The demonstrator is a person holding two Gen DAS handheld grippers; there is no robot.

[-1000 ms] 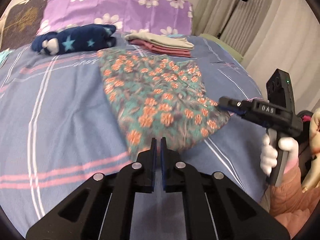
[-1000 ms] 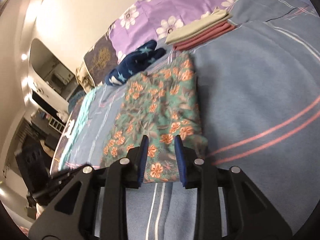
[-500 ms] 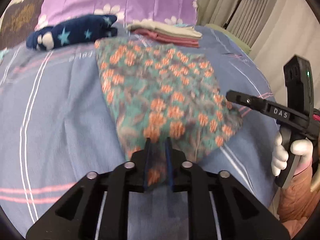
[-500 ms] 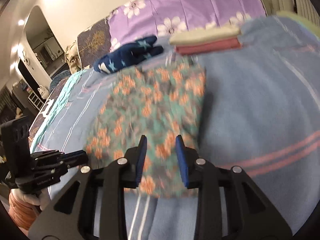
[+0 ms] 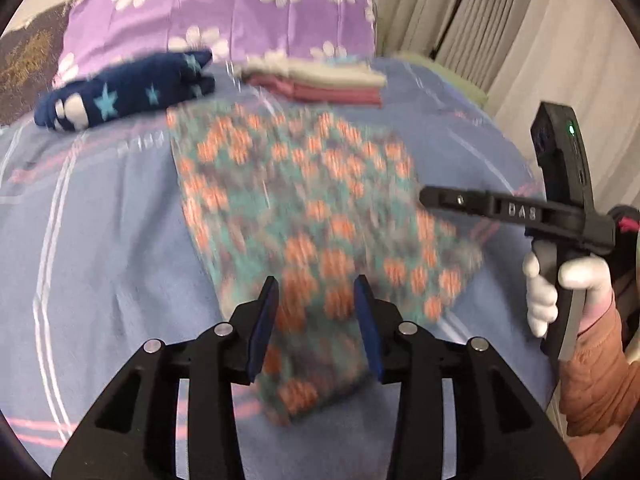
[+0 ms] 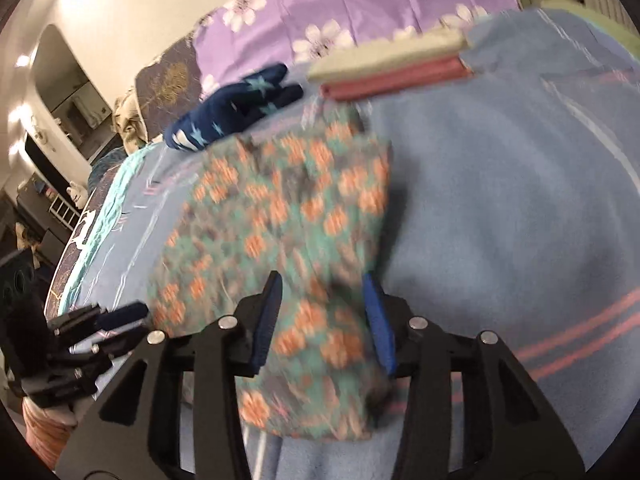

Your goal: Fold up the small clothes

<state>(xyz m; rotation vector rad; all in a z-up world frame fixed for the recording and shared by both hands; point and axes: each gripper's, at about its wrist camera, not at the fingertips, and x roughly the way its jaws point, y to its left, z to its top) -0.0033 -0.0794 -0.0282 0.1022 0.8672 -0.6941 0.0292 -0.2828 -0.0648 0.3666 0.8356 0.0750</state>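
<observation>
Blurred floral garment (image 5: 304,216) lies between both grippers' just-opening jaws, left gripper (image 5: 316,320) and right gripper (image 6: 324,320).

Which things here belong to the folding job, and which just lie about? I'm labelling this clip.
In the job:
floral cloth
left gripper
right gripper

Lying about:
star garment
folded stack
purple pillow
</observation>
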